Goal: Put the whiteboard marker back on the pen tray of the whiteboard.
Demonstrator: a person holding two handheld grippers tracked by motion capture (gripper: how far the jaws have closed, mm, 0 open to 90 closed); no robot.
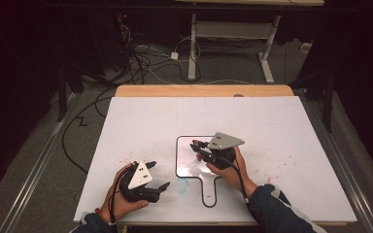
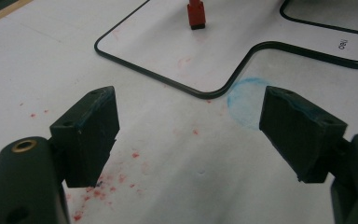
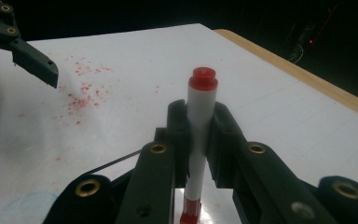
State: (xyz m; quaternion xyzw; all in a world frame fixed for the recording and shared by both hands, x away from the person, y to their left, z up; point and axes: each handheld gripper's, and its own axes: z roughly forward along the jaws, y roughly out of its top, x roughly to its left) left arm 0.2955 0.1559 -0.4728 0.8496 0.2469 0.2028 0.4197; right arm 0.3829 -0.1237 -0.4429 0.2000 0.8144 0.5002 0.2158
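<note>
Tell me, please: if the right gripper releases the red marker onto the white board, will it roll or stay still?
The marker looks round and smooth, so lying down it would probably roll on the flat board. It seems stiff and light: the right gripper holds it straight. Standing on its narrow end, it would likely tip.

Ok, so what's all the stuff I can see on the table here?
Marker: one, white with red ends, upright in the right gripper's jaws.
Board: one, white with a black rim and a handle, flat near the table's front.
Blue smudge: one, on the table beside the board.
Red specks: many, scattered on the white table.
Left gripper: one, black, open, holding nothing.
Right gripper: one, black, shut on the marker.
Hands: two, one holding each gripper.
</note>
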